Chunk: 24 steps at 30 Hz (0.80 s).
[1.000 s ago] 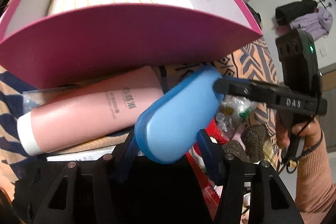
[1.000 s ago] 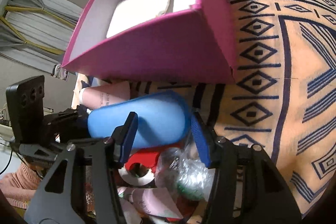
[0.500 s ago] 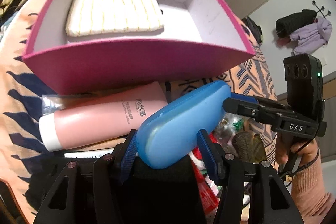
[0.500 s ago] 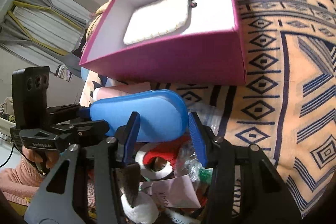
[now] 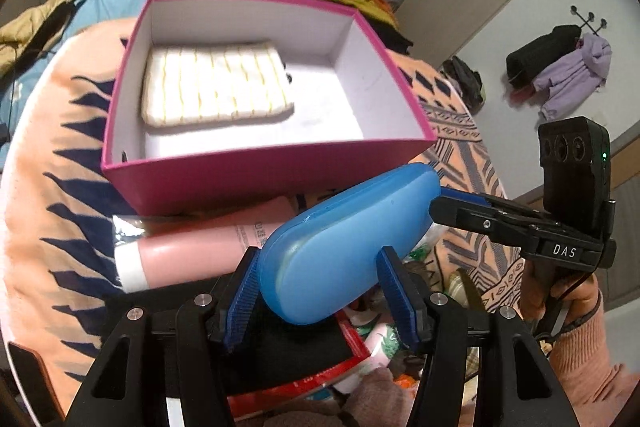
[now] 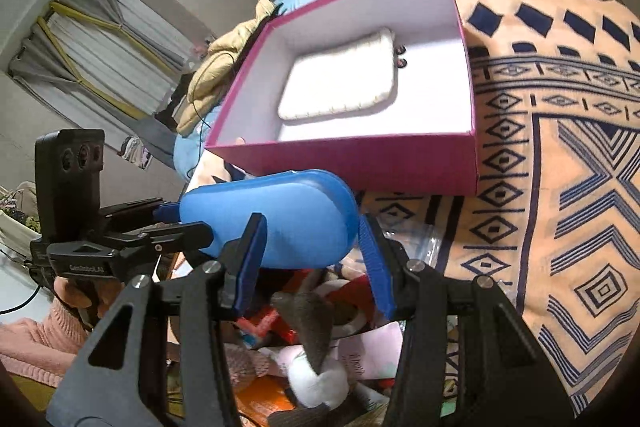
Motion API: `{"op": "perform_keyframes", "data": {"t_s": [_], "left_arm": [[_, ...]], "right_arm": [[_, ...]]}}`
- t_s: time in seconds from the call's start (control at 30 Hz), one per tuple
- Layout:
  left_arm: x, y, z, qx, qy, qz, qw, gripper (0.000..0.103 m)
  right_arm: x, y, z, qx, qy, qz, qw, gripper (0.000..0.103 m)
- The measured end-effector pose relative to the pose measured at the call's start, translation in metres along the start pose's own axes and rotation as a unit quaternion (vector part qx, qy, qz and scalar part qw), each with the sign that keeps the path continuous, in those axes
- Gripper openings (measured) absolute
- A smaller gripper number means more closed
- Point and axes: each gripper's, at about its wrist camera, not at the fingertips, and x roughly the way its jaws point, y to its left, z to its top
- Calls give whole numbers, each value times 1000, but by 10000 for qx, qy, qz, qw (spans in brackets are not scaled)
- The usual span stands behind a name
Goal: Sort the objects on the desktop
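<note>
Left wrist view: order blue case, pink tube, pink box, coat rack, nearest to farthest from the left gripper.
1. Blue case, between the left gripper fingers.
2. Pink tube, just beyond, left, lying on the cloth.
3. Pink box, behind the tube, centre.
4. Coat rack, far right wall.

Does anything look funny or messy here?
Yes. Both tools grip one blue case: the left tool at one end, the right tool at the other. It hangs tilted above a jumbled pile, not in the pink box.
</note>
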Motion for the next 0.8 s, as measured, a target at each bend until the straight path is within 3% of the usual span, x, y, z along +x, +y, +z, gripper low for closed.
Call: {"op": "perform_keyframes", "data": {"t_s": [0.8], "left_arm": [[-39, -14, 22, 262, -603, 154, 9977, 60]], "right_arm": [[-29, 26, 28, -294, -407, 20, 9987, 51]]}}
